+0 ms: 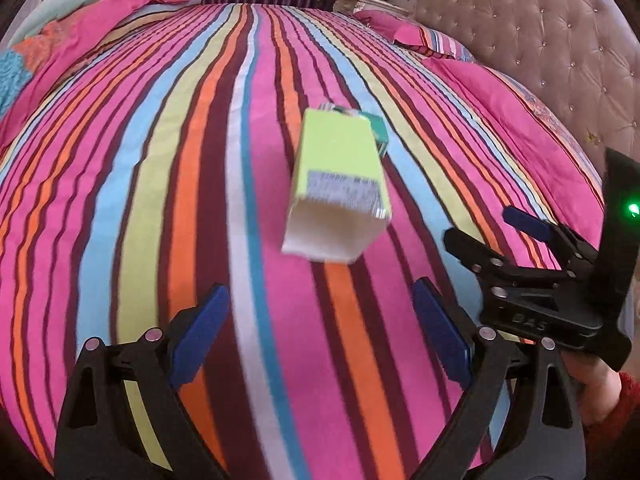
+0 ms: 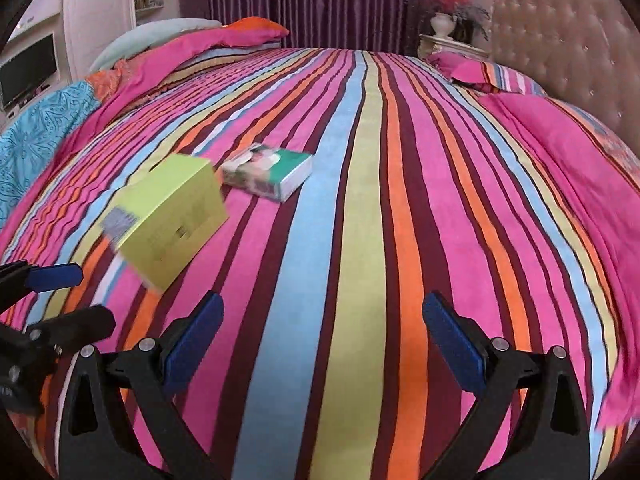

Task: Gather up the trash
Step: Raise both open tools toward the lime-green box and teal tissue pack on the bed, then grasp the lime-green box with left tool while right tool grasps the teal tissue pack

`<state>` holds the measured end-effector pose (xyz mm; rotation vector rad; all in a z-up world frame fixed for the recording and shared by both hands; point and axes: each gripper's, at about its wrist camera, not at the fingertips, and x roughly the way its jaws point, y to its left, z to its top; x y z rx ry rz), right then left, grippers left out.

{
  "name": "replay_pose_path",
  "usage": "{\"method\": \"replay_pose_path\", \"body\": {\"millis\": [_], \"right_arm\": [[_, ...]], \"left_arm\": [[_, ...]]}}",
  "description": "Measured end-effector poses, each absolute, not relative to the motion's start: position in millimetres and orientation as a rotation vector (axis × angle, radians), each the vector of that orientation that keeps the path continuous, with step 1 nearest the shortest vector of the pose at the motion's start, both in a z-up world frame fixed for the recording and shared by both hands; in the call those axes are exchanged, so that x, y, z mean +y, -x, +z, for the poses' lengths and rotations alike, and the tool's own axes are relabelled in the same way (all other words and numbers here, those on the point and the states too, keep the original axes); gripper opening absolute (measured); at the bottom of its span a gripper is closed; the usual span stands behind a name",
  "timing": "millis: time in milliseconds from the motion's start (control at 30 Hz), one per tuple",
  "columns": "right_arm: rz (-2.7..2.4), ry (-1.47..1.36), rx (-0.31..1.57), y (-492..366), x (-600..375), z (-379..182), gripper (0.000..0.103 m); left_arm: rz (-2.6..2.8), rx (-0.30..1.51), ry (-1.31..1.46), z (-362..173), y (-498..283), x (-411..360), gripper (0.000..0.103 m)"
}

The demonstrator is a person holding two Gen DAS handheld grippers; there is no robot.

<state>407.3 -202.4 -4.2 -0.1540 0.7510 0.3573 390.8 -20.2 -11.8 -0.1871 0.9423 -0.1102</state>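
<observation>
The lime-green open-ended cardboard box [image 1: 338, 184] lies mid-bed on the striped multicolour bedspread [image 1: 160, 200], open end toward the cameras. The green-and-white flat carton [image 2: 267, 171] lies just beyond it. The left gripper [image 1: 320, 332] is spread, holding nothing, short of the box. The right gripper [image 2: 320, 344] is spread over bare bedspread. The tufted pink headboard [image 2: 560, 40] bounds the right edge.

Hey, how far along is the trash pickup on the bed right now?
Nothing looks collected yet. The yellow-green carton and the green-and-white box behind it both lie on the striped bedspread. Neither gripper holds anything: the left gripper faces the carton's open end with jaws apart, and the right gripper is open too. Both boxes remain to be picked up; no bin is in view.
</observation>
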Motion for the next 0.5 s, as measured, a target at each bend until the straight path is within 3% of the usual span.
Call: {"method": "replay_pose_path", "body": {"millis": [400,467,500], "right_arm": [[0.435,0.212,0.734,-464,-180,0,0.095],[0.455,0.228,0.740,-472,-172,-1,0.095],[0.467,0.241,0.742,-476,-166,-2,0.095]], "left_arm": [[-0.054,0.911,0.189,-26,-445,-22,0.089],[-0.053,0.915,0.178,-28,-452,-18,0.071],[-0.056,0.919,0.171,-29,-455,-17,0.057]]}}
